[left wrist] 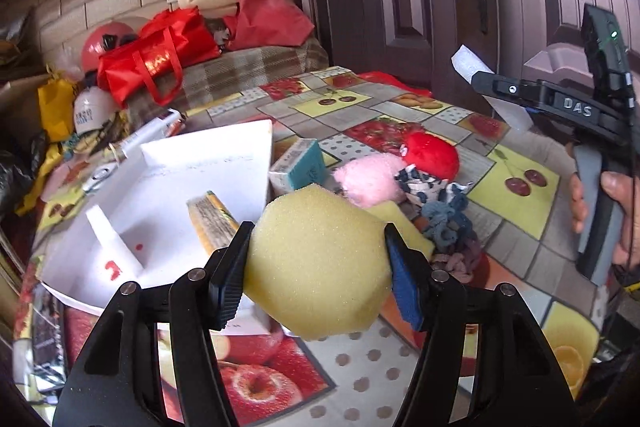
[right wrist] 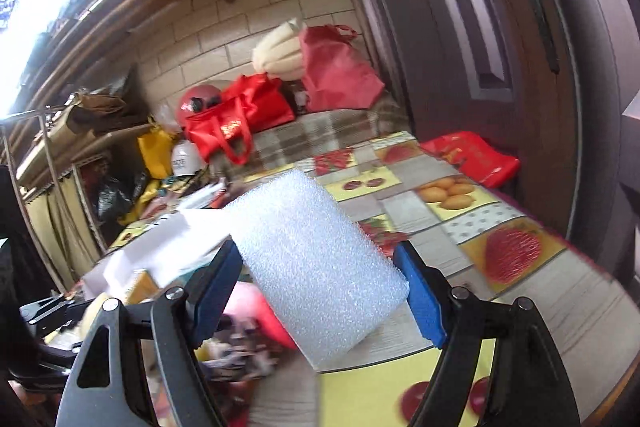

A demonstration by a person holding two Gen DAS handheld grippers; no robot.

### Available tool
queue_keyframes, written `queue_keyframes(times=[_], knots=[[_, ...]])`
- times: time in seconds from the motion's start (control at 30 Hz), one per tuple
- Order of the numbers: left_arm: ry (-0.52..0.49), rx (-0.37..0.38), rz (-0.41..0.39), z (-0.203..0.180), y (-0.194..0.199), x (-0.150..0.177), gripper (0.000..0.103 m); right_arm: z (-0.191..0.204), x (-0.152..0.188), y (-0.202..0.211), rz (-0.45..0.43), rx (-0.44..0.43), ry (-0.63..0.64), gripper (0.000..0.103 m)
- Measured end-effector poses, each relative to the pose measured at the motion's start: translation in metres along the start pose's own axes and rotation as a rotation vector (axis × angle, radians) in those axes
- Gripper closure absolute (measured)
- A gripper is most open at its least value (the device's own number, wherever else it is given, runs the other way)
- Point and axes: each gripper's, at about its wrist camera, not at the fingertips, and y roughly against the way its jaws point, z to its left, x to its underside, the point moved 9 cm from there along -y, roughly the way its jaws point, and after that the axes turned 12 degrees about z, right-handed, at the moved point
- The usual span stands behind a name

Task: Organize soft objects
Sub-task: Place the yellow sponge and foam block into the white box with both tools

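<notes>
**Both grippers loaded, white box off to the left**

Left gripper (left wrist: 316,267) is clamping the yellow sponge (left wrist: 320,263), jaws clenched on its two sides, sponge bulging between them and riding clear of the counter (left wrist: 516,163). Right gripper (right wrist: 320,287) is gripping the white foam pad (right wrist: 316,267) across its short width, long axis running forward and up out of the jaws, tilted. The white box (left wrist: 224,163) is lying just ahead-left of the left jaws, one striped sponge (left wrist: 212,223) already sitting in it. Left hand is the nearer one to the box; right is holding well off to the other side. Pink plush (left wrist: 368,179), red plush (left wrist: 434,155) and the cloth pile (left wrist: 444,215) are still waiting on the counter, between the two.
</notes>
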Motion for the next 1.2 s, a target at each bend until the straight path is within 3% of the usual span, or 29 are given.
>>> queue_keyframes(times=[0.37,0.57,0.77,1.0,1.1,1.2], knots=[[0.108,-0.085,-0.001,0.037,0.000,0.004,0.040,0.061,0.012,-0.008,0.009,-0.062,0.094,0.024],[0.159,-0.147,-0.040,0.065,0.001,0.001,0.040,0.090,0.020,-0.012,0.021,-0.101,0.129,0.024],[0.314,-0.212,-0.107,0.119,0.013,0.005,0.040,0.131,0.030,-0.019,0.030,-0.111,0.250,0.024],[0.484,-0.225,-0.068,0.171,0.003,0.019,0.040,0.172,0.038,-0.038,0.067,-0.144,0.323,0.024],[0.491,-0.238,-0.030,0.177,-0.008,0.020,0.040,0.182,0.040,-0.054,0.106,-0.152,0.318,0.025],[0.473,-0.275,-0.041,0.183,-0.011,0.016,0.040,0.190,0.046,-0.071,0.158,-0.171,0.302,0.025]])
